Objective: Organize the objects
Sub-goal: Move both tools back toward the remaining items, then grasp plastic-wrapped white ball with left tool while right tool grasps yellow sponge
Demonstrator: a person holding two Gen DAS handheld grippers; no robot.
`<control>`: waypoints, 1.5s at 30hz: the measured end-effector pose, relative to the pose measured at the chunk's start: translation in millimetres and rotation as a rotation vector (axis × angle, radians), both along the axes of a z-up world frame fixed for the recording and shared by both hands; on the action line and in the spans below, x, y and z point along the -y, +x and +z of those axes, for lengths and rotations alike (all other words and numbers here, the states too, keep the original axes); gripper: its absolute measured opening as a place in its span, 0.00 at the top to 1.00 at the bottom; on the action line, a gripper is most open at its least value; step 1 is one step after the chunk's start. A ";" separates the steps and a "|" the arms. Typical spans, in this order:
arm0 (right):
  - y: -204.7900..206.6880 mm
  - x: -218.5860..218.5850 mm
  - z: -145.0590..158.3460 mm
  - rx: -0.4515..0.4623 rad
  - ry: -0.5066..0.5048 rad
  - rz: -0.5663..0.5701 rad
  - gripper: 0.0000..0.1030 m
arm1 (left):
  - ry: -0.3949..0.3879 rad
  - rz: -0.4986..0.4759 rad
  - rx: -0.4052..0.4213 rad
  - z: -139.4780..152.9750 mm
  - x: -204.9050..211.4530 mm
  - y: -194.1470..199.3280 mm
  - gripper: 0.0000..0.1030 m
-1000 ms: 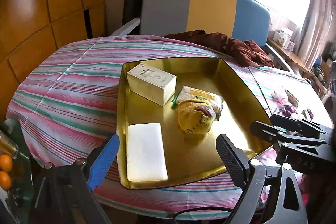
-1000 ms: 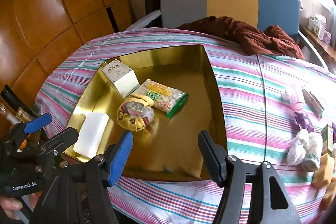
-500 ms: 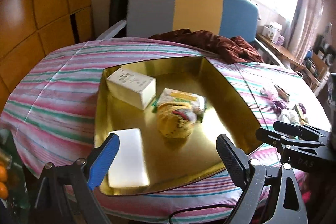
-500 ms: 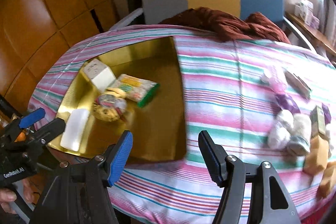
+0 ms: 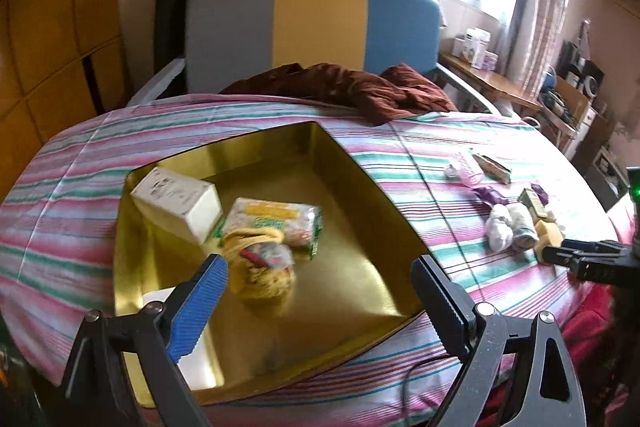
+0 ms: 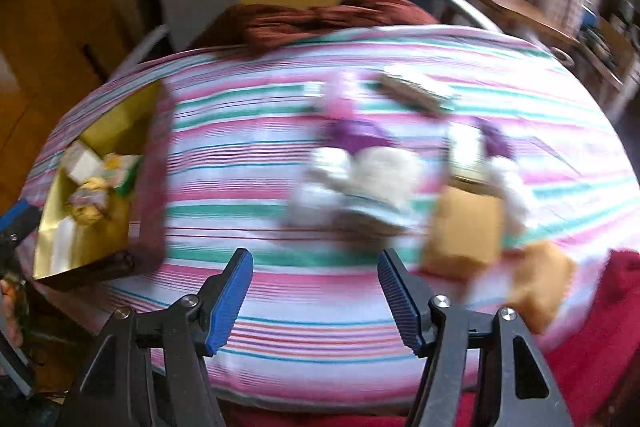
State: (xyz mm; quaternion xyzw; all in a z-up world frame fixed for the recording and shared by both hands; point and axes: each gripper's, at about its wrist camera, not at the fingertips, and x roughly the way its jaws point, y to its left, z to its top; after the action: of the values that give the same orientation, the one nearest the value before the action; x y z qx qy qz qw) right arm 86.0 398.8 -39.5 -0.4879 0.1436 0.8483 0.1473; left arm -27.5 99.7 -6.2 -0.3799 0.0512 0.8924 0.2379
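Note:
A gold tray (image 5: 368,227) lies on the striped tablecloth and holds a white box (image 5: 176,199), a snack packet (image 5: 276,223), a yellow pouch (image 5: 260,267) and a white slab (image 5: 196,371). My left gripper (image 5: 320,291) hovers open over the tray's near side, nothing between its fingers. My right gripper (image 6: 316,291) is open above bare cloth, just short of a blurred cluster of small items: white rolled cloths (image 6: 360,183), purple pieces (image 6: 356,135) and orange sponges (image 6: 464,231). The tray (image 6: 100,239) sits at the far left of the right wrist view.
A dark red cloth (image 5: 348,87) lies at the table's far edge before a grey, yellow and blue chair (image 5: 316,27). A pink bottle (image 5: 464,171) and a brown packet (image 5: 492,167) lie right of the tray. Red fabric (image 6: 600,347) hangs at the near right.
My right gripper has swung right, from over the tray to the cluster of small items. My left gripper has shifted right a little along the tray's near side. Both stay open.

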 end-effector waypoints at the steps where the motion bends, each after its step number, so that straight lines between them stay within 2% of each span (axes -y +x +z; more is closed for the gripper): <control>1: 5.8 -12.8 -0.7 0.013 0.001 -0.028 0.36 | 0.001 -0.009 0.001 0.7 -3.2 -0.1 0.09; 5: 13.6 -44.6 -2.2 0.039 -0.033 -0.104 0.36 | 0.013 -0.063 0.008 5.7 -22.5 0.8 0.09; 9: 5.0 -58.8 -9.0 0.082 -0.025 -0.137 0.36 | 0.017 -0.123 0.006 10.5 -45.2 4.6 0.09; 13: -2.4 -71.8 -24.0 0.128 -0.075 -0.180 0.36 | 0.002 -0.188 -0.014 14.7 -72.7 10.3 0.09; 18: -3.2 -80.3 -28.6 0.104 -0.140 -0.223 0.36 | -0.008 -0.262 0.004 12.5 -109.9 9.5 0.11; 22: 0.3 -88.7 -29.0 0.051 -0.191 -0.262 0.36 | -0.010 -0.326 0.060 2.8 -149.3 2.0 0.20; 24: 2.7 -92.7 -30.7 0.029 -0.214 -0.283 0.36 | -0.004 -0.344 0.101 -4.6 -165.7 -2.0 0.29; 28: 2.5 -97.5 -33.1 0.020 -0.207 -0.319 0.34 | -0.004 -0.359 0.185 -26.4 -199.6 -13.1 0.32; 34: 4.3 -100.3 -32.9 0.023 -0.181 -0.340 0.34 | 0.019 -0.336 0.311 -56.8 -228.7 -29.9 0.33; 37: 4.2 -101.6 -32.1 0.010 -0.173 -0.350 0.34 | 0.041 -0.337 0.339 -65.5 -232.7 -34.3 0.35; 39: 5.0 -101.9 -32.1 0.007 -0.171 -0.352 0.34 | 0.037 -0.334 0.352 -70.7 -236.1 -37.1 0.42; 41: 3.7 -100.8 -34.1 0.037 -0.165 -0.346 0.34 | 0.022 -0.339 0.369 -78.4 -240.9 -39.3 0.48; 45: -0.3 -95.9 -36.7 0.101 -0.117 -0.339 0.33 | 0.028 -0.352 0.373 -84.7 -246.8 -40.4 0.48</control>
State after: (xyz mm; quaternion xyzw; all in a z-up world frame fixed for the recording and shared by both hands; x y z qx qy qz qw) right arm 85.7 494.7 -76.2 -0.5064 0.2653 0.7759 0.2667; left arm -67.9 346.4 -90.9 -0.5197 0.0592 0.7526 0.4001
